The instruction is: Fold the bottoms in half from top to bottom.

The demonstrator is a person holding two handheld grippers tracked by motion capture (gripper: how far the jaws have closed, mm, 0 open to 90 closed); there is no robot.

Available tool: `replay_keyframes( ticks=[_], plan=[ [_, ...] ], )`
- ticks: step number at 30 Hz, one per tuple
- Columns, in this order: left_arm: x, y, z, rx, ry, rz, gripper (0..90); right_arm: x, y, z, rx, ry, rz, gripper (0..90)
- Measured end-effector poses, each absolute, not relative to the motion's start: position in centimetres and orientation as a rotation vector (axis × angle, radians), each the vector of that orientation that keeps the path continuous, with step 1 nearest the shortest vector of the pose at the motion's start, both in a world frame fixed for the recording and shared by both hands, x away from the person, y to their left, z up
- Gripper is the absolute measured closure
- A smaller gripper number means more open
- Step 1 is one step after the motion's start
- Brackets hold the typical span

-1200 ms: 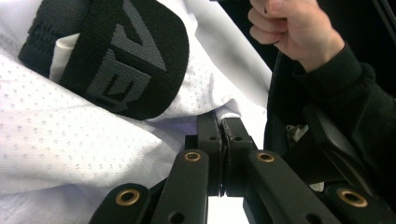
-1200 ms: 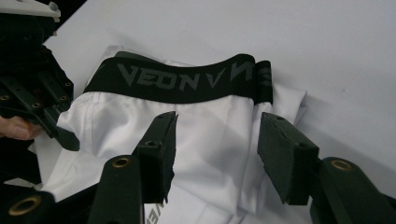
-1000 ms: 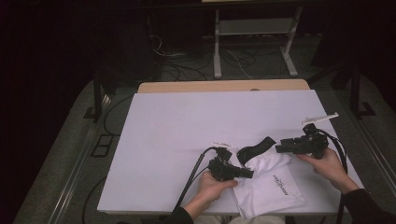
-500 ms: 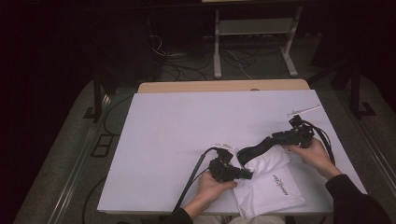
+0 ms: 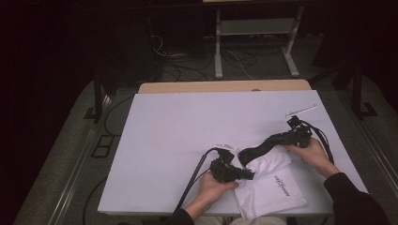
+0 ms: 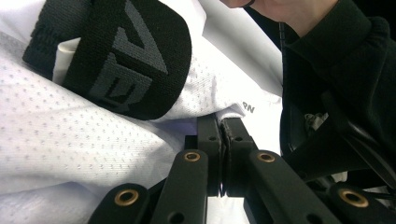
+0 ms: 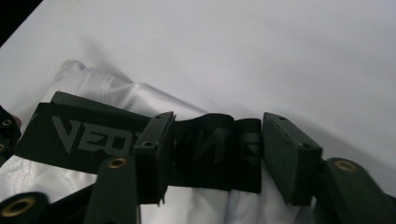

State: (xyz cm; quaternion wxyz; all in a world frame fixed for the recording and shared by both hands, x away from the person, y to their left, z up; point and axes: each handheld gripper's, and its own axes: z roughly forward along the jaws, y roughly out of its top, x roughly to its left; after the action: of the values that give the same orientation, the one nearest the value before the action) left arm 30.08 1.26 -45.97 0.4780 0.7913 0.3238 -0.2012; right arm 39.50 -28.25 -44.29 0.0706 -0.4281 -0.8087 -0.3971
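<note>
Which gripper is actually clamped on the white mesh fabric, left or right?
The left gripper: its jaws are shut on the white fabric. The right gripper stands apart, jaws part open either side of the black waistband, which it has just been closing toward.

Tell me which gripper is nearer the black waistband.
Right. The right gripper has the waistband between its open jaws, which have just been closing; the left gripper pinches white fabric just below it.
</note>
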Motion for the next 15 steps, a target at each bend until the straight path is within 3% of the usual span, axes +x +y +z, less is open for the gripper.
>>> replay_keyframes(
  ticks=[6,15],
  plan=[
    [30.06,1.25,-45.91,1.933,0.791,-0.489,87.0,39.27,-27.85,-43.84,-1.277,-2.477,-1.218,62.7],
    [30.05,1.31,-45.82,1.93,0.791,-0.484,86.6,38.89,-27.97,-43.33,-1.253,-2.472,-1.254,77.6]
  ],
)
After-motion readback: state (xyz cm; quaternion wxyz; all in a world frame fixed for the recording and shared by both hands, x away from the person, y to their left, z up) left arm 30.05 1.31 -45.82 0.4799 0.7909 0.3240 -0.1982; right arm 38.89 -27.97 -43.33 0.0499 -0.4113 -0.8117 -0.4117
